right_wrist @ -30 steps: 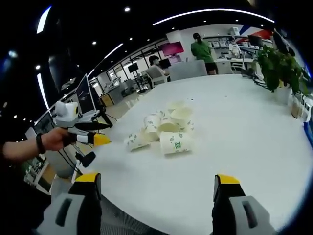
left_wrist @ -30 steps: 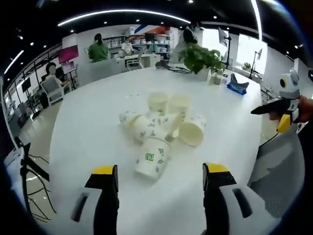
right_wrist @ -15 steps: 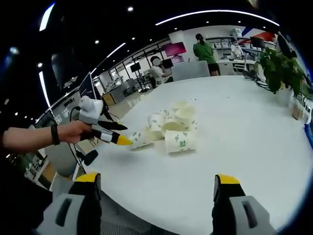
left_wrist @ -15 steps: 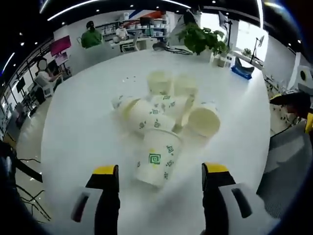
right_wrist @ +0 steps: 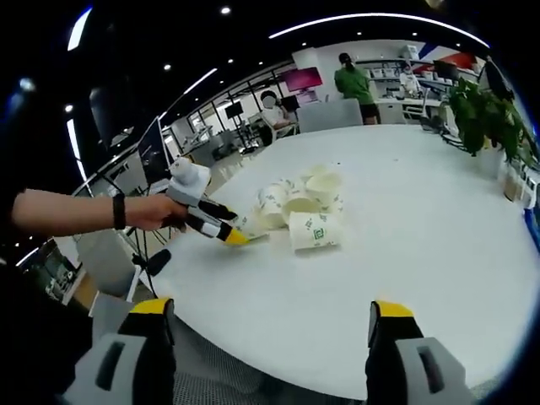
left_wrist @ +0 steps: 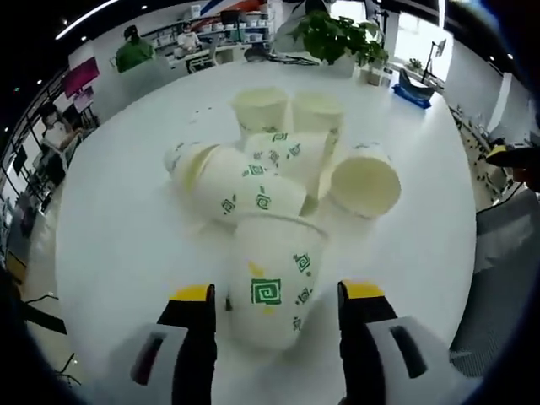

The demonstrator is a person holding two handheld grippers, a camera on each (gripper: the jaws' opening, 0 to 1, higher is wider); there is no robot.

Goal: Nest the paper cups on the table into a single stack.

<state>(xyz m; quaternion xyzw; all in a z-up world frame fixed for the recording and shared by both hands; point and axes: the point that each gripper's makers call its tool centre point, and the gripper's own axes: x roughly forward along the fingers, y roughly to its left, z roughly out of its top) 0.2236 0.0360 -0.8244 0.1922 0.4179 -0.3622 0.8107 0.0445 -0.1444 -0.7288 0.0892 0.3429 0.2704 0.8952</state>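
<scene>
Several white paper cups with green marks lie in a loose pile [left_wrist: 278, 160] on the round white table [left_wrist: 118, 245]; two stand upright at the back [left_wrist: 260, 108], the others lie on their sides. The nearest cup [left_wrist: 274, 283] lies with its base toward me, between the jaws of my left gripper [left_wrist: 277, 294], which is open and not closed on it. In the right gripper view a hand holds the left gripper [right_wrist: 215, 224] at the left edge of the pile [right_wrist: 295, 207]. My right gripper [right_wrist: 272, 312] is open over the table's near edge, well short of the cups.
A potted plant [left_wrist: 337, 34] and a blue object [left_wrist: 413, 89] stand at the table's far side. Desks, chairs and people fill the room behind. A broad bare stretch of table [right_wrist: 405, 245] lies to the right of the pile.
My left gripper has moved forward to the pile, and the nearest cup now lies between its jaws. The right gripper has stayed roughly in place.
</scene>
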